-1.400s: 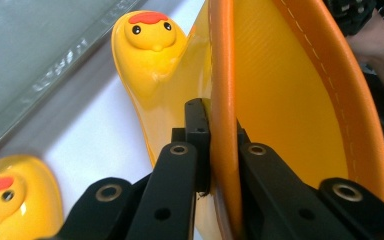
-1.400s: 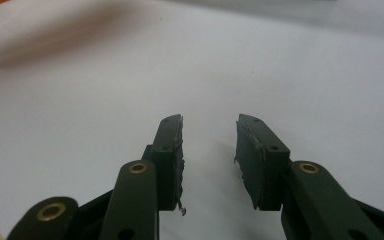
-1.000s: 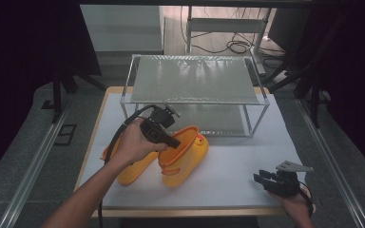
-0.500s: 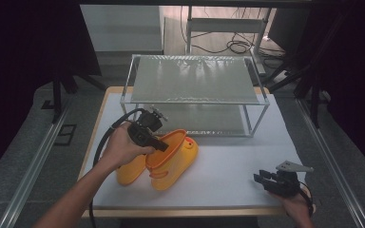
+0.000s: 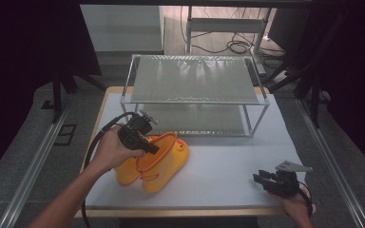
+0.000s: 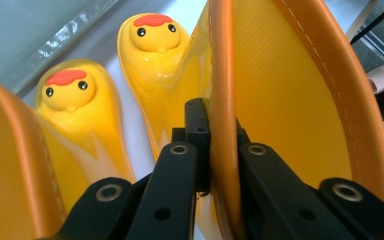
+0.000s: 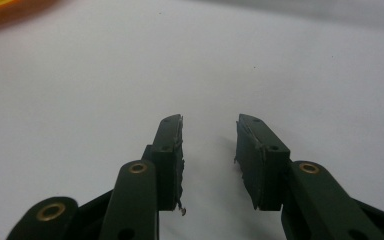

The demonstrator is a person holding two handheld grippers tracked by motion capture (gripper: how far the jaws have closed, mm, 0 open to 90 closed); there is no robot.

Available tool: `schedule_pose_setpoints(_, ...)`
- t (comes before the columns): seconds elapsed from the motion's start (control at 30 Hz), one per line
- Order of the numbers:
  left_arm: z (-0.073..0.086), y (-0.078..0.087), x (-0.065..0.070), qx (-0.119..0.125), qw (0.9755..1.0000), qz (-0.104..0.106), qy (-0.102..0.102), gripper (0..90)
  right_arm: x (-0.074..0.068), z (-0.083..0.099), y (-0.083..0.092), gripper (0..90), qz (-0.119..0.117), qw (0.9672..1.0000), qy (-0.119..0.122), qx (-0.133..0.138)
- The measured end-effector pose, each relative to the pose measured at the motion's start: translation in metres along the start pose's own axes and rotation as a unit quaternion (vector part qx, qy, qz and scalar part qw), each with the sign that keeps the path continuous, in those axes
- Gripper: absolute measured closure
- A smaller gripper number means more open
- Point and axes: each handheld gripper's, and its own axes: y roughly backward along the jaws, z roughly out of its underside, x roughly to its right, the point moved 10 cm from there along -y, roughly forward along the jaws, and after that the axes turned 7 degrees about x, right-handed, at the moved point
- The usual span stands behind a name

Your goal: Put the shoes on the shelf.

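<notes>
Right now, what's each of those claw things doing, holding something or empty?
Left gripper: shut on the orange rim of a yellow duck-faced boot, one jaw inside, one outside.
Right gripper: open and empty, over the white table.

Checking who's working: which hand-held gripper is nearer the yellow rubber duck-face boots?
Left. The left hand-held gripper is clamped on one yellow rubber duck-face boot's orange rim; the right hand-held gripper rests apart on the white table.

the left gripper (image 5: pixel 147 145) is clamping tight, its forearm reaching in from the lower left. the right gripper (image 5: pixel 261 179) is resting low at the near right, jaws standing apart.
</notes>
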Motion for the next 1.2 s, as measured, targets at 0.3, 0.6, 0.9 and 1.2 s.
schedule_pose_setpoints(0.3, 0.012, 0.001, -0.009, -0.008, 0.9999, -0.007, 0.005, 88.3, -0.001, 0.001, -0.001, 63.4, -0.001, 1.0000, 0.001, -0.002)
schedule_pose_setpoints(0.6, 0.019, -0.004, -0.016, -0.014, 0.9998, -0.015, -0.007, 87.9, -0.001, 0.001, -0.001, 63.3, -0.001, 1.0000, 0.002, -0.002)
schedule_pose_setpoints(0.9, 0.012, 0.007, -0.013, 0.018, 0.9998, -0.008, -0.004, 70.8, -0.001, 0.001, -0.002, 63.2, -0.001, 1.0000, 0.002, -0.002)
schedule_pose_setpoints(1.2, 0.002, 0.024, -0.009, 0.043, 0.9990, 0.002, 0.013, 54.0, 0.000, 0.001, -0.001, 63.1, 0.000, 1.0000, 0.001, -0.001)
